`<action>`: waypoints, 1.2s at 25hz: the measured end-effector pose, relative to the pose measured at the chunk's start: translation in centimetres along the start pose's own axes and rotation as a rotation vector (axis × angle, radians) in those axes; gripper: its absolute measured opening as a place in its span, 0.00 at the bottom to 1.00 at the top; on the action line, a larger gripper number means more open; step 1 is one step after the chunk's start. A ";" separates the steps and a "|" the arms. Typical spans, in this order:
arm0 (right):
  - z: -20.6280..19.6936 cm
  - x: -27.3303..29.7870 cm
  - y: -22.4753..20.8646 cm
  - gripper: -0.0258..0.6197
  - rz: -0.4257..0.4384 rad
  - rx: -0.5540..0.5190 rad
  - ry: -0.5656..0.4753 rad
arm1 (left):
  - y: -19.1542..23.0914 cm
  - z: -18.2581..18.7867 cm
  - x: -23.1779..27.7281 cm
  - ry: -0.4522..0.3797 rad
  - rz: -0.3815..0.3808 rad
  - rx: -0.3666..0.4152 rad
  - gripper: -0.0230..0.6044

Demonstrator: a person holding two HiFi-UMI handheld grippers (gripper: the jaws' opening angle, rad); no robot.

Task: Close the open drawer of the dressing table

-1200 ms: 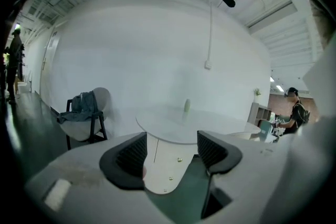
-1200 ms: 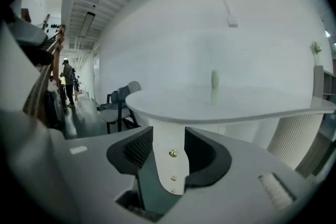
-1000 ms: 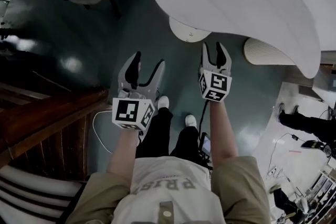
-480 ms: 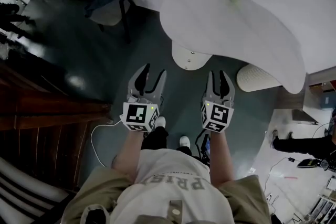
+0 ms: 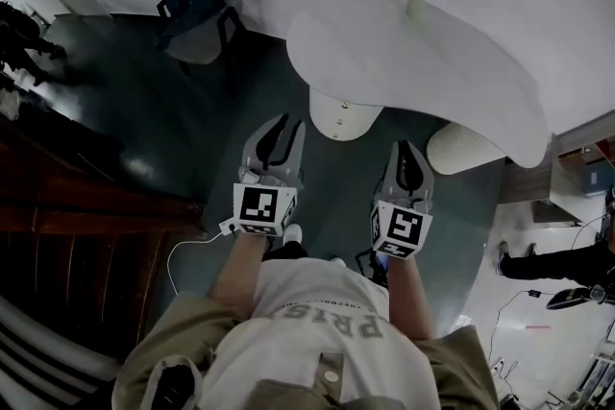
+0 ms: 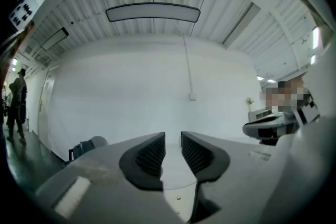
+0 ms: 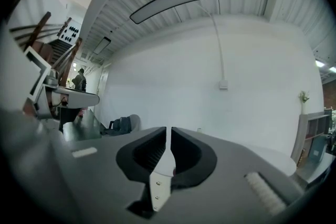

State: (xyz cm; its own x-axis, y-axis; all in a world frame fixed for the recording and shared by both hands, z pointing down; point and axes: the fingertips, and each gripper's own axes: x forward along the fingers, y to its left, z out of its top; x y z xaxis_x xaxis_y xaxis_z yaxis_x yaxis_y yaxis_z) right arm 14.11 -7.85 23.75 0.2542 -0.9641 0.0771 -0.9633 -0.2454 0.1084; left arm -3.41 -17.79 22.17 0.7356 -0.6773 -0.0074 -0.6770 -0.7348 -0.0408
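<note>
The left gripper's (image 6: 173, 136) jaws were closing, with a narrow gap between the ribbed pads and nothing in it. The right gripper's (image 7: 169, 131) jaws were closing too. They had all but met, leaving only a sliver of wall showing between them, and they held nothing. Both grippers pointed level out into the room, side by side in front of the person and touching nothing.

No view showed an open drawer, so where it lay could not be told. The dark wooden furniture (image 5: 86, 235) at the left edge of the head view might have been the dressing table, but no drawer front could be made out on it. Judged from this, the closing looked not yet begun: the drawer was yet to be found, approached and pushed in.

Only the head view gave the layout below: the curved white surface (image 5: 432, 62) on its round pedestal (image 5: 344, 118), a ribbed white stool (image 5: 461, 149), a chair (image 5: 197, 5) with a dark bag on it, and a cable (image 5: 187, 250) on the floor. The gripper views alone showed the jaws face on, the bare white wall (image 6: 131, 86), the ceiling light panel (image 6: 152, 12) and a distant bystander (image 7: 80, 80).
</note>
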 end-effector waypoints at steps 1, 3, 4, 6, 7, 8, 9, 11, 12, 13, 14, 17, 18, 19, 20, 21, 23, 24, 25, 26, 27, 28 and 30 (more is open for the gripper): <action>0.2 -0.1 0.1 0.09 -0.002 -0.002 -0.003 | 0.1 0.1 0.1 -0.001 0.000 0.008 0.21; 0.4 -0.4 -0.1 0.08 -0.014 0.002 -0.003 | 0.0 0.1 0.2 0.000 -0.002 0.009 0.20; 0.5 -0.6 -0.3 0.07 -0.022 0.004 -0.003 | -0.1 0.1 0.2 0.002 -0.003 0.009 0.19; 0.7 -1.0 -0.6 0.05 -0.035 0.009 -0.002 | -0.3 0.3 0.1 0.001 -0.001 0.025 0.15; 0.8 -1.1 -0.7 0.05 -0.038 0.012 -0.003 | -0.4 0.5 0.1 -0.004 0.000 0.035 0.14; 0.9 -1.2 -0.9 0.05 -0.038 0.015 -0.004 | -0.4 0.6 0.0 -0.008 0.001 0.043 0.12; 1.1 -1.3 -1.0 0.05 -0.037 0.017 -0.006 | -0.5 0.8 0.0 -0.012 0.003 0.049 0.11; 1.3 -1.5 -1.1 0.05 -0.036 0.017 -0.011 | -0.5 0.9 -0.1 -0.019 0.007 0.055 0.06; 1.5 -1.6 -1.2 0.05 -0.037 0.017 -0.015 | -0.6 0.9 -0.2 -0.021 0.008 0.056 0.05; 1.6 -1.7 -1.2 0.05 -0.037 0.016 -0.019 | -0.6 0.9 -0.2 -0.022 0.009 0.056 0.05; 1.7 -1.8 -1.3 0.05 -0.038 0.015 -0.023 | -0.6 0.9 -0.3 -0.022 0.010 0.057 0.05; 1.9 -1.9 -1.2 0.05 -0.037 0.015 -0.029 | -0.7 0.8 -0.4 -0.022 0.007 0.070 0.05; 2.0 -1.9 -1.2 0.05 -0.036 0.015 -0.030 | -0.7 0.9 -0.4 -0.022 0.006 0.076 0.05; 2.0 -1.9 -1.3 0.05 -0.036 0.016 -0.030 | -0.8 1.0 -0.4 -0.022 0.006 0.080 0.05; 2.1 -1.9 -1.4 0.05 -0.035 0.018 -0.031 | -0.9 1.0 -0.4 -0.022 0.006 0.082 0.05; 2.1 -1.8 -1.5 0.05 -0.035 0.020 -0.033 | -0.9 1.1 -0.3 -0.022 0.007 0.083 0.05; 2.3 -1.8 -1.7 0.05 -0.033 0.023 -0.039 | -1.0 1.2 -0.2 -0.024 0.007 0.084 0.05; 2.4 -1.9 -1.7 0.05 -0.032 0.024 -0.043 | -1.0 1.2 -0.3 -0.025 0.008 0.085 0.05; 2.4 -1.9 -1.7 0.05 -0.031 0.025 -0.047 | -1.0 1.2 -0.3 -0.027 0.010 0.088 0.05; 2.5 -1.9 -1.7 0.05 -0.030 0.026 -0.051 | -1.0 1.2 -0.4 -0.027 0.012 0.090 0.05; 2.6 -1.9 -1.7 0.05 -0.030 0.027 -0.054 | -1.0 1.3 -0.5 -0.027 0.013 0.090 0.05; 2.7 -2.0 -1.8 0.05 -0.033 0.024 -0.057 | -1.0 1.3 -0.5 -0.028 0.014 0.089 0.05; 2.8 -2.1 -1.9 0.04 -0.045 0.007 -0.063 | -1.1 1.5 -0.6 -0.031 0.017 0.085 0.05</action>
State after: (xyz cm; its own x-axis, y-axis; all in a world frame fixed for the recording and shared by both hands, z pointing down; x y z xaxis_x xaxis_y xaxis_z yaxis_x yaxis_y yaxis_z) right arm 15.17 -5.61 20.62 0.2915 -0.9565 0.0095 -0.9517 -0.2890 0.1035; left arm -3.09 -16.52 20.77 0.7255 -0.6871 -0.0397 -0.6858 -0.7169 -0.1255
